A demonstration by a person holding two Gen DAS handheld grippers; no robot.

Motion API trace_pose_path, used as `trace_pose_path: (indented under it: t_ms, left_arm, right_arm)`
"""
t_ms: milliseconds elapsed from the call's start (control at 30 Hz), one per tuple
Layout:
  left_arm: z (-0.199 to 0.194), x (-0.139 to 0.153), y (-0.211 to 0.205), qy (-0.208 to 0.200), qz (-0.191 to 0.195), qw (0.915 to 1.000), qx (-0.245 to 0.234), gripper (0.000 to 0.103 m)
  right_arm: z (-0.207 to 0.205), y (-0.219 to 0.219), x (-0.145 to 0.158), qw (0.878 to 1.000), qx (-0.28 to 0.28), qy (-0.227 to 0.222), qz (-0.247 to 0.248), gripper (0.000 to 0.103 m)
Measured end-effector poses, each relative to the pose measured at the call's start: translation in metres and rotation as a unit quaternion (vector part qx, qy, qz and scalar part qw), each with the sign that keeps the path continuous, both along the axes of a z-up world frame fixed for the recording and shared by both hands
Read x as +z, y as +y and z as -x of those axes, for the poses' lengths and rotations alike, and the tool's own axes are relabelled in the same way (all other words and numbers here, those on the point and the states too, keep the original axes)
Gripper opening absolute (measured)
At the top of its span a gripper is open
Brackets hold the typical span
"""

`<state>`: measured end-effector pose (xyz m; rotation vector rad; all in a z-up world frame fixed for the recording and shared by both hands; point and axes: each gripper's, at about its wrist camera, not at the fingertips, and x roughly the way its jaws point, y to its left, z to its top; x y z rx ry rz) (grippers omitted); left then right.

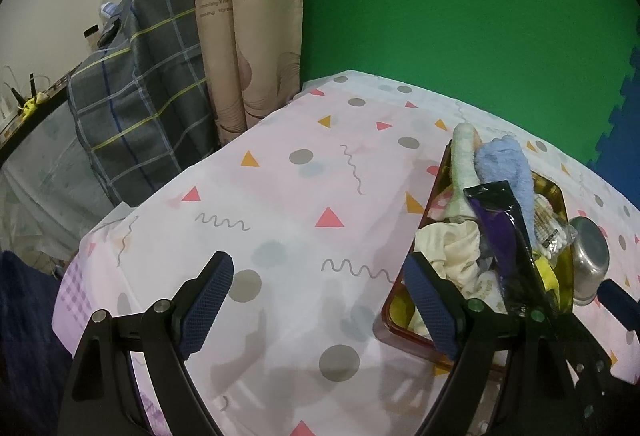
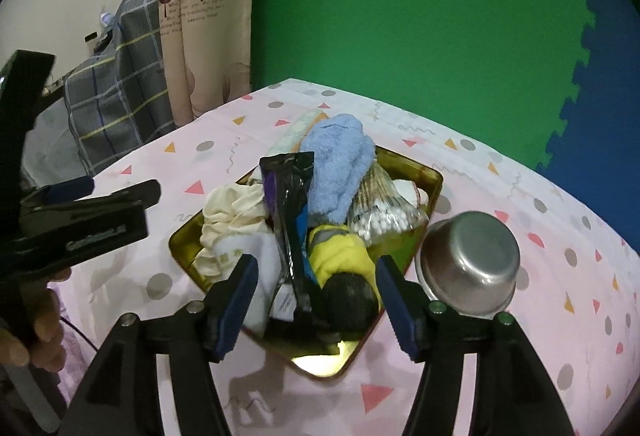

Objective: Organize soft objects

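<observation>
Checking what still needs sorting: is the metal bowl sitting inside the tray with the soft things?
No, the metal bowl lies tipped on the tablecloth just outside the tray, beside its right edge.

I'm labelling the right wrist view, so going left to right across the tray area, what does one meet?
Left claw → cream cloth → black and purple packet → blue fluffy towel → bag of cotton swabs → upturned steel bowl.
</observation>
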<state>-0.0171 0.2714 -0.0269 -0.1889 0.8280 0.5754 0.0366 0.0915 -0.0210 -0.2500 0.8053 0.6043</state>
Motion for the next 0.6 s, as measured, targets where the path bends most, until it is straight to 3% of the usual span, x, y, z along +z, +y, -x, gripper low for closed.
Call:
trace_pose_path:
  t_ms: [233, 600]
  left_arm:
    - [0.000, 0.002, -0.009, -0.004, -0.009, 0.9999, -0.009, 0.088]
    - [-0.001, 0.004, -0.018, -0.007, -0.014, 0.9997, -0.018, 0.090]
  right_arm:
    - [0.015, -0.009, 0.000, 1.000, -0.009, -0.002, 0.003, 0.071]
    - [0.024, -0.016, -0.004, 1.000, -0.010, 0.006, 0.002, 0.074]
